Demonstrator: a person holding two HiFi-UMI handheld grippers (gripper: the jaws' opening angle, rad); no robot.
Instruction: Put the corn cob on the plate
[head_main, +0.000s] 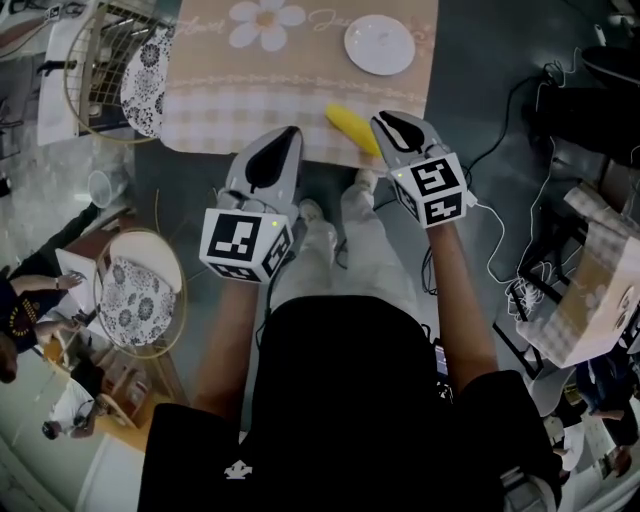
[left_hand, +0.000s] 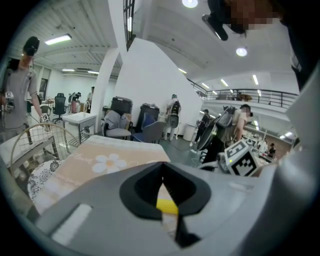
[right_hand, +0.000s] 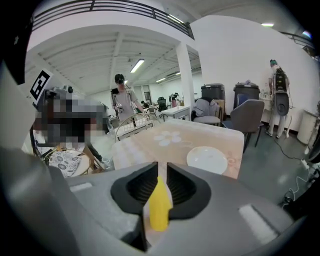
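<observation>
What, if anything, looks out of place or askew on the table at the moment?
Only the corn cob: it lies slanted near the front edge of the tablecloth, well apart from the white plate at the far right. Nothing looks spilled or damaged.

One corn cob (head_main: 352, 128), one white plate (head_main: 379, 44), one cloth-covered table (head_main: 300, 80), two grippers on record, left gripper (head_main: 287, 135) and right gripper (head_main: 384, 121), two marker cubes (head_main: 245, 243) (head_main: 437, 190), one per gripper, two round patterned discs (head_main: 148, 65) (head_main: 138, 292)

Corn cob (head_main: 350, 127) end behind right tongs (head_main: 385, 122)
</observation>
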